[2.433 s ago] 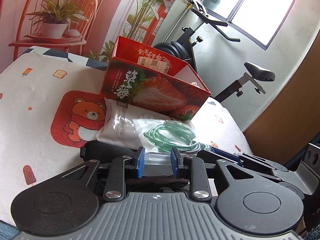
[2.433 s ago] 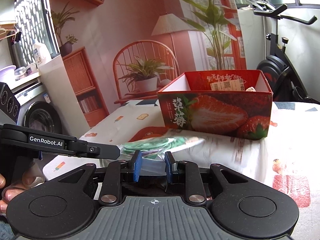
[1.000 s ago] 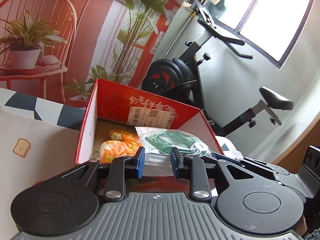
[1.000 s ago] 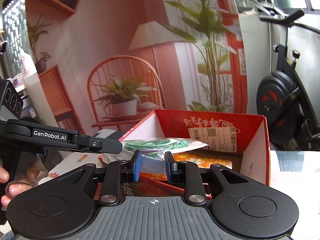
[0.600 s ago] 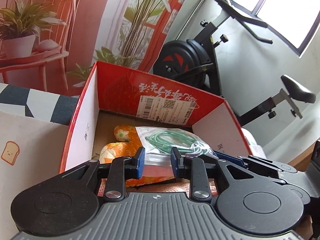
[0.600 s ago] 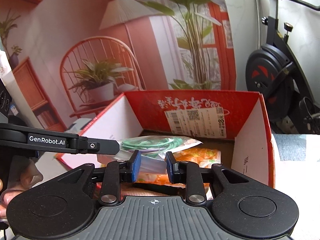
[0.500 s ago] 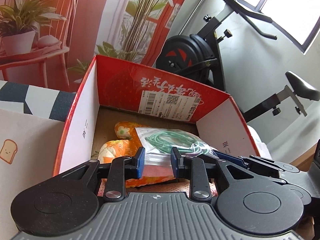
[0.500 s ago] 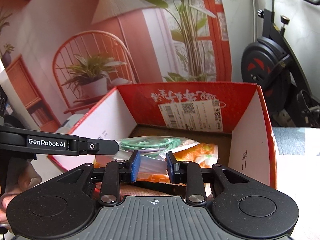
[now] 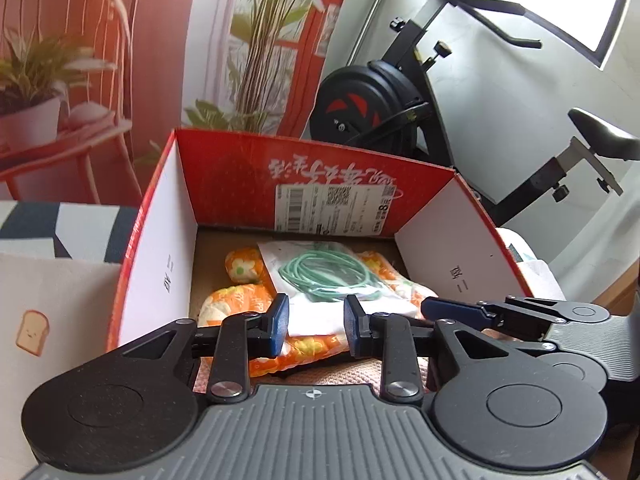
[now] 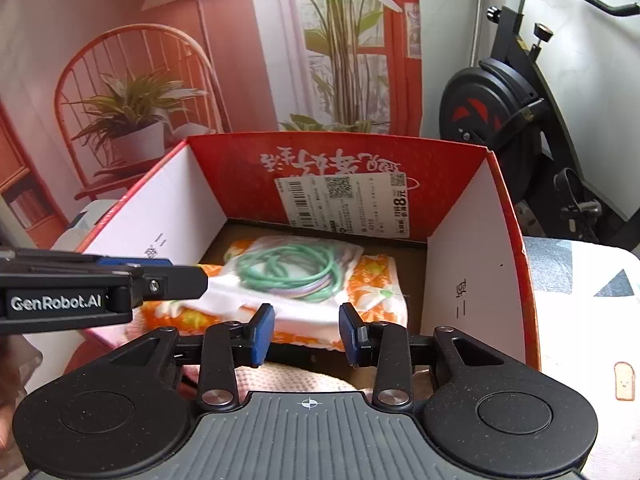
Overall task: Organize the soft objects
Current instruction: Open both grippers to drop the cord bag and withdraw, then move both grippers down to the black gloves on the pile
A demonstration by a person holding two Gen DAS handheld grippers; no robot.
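Observation:
A clear plastic bag with a coiled green cord (image 9: 320,268) (image 10: 288,268) lies on an orange flowered cloth (image 9: 236,300) (image 10: 376,276) inside the open red strawberry box (image 9: 320,168) (image 10: 360,152). My left gripper (image 9: 316,322) hangs over the bag's near left corner, its jaws opening. The bag's white edge shows between the pads without being pinched. My right gripper (image 10: 306,334) is at the bag's near right edge, its jaws also opening and clear of the bag. Each view shows the other gripper's finger beside the bag.
A pink knitted cloth (image 9: 344,372) (image 10: 288,380) lies in the box's near end under the grippers. The box stands on a printed tablecloth (image 9: 32,328) (image 10: 624,380). Behind it are a black exercise bike (image 9: 380,100) (image 10: 500,120) and a printed backdrop.
Both grippers carried the bag from the table up over the box and down into it. The jaws have widened, the right more clearly, and the bag has settled on the orange cloth.

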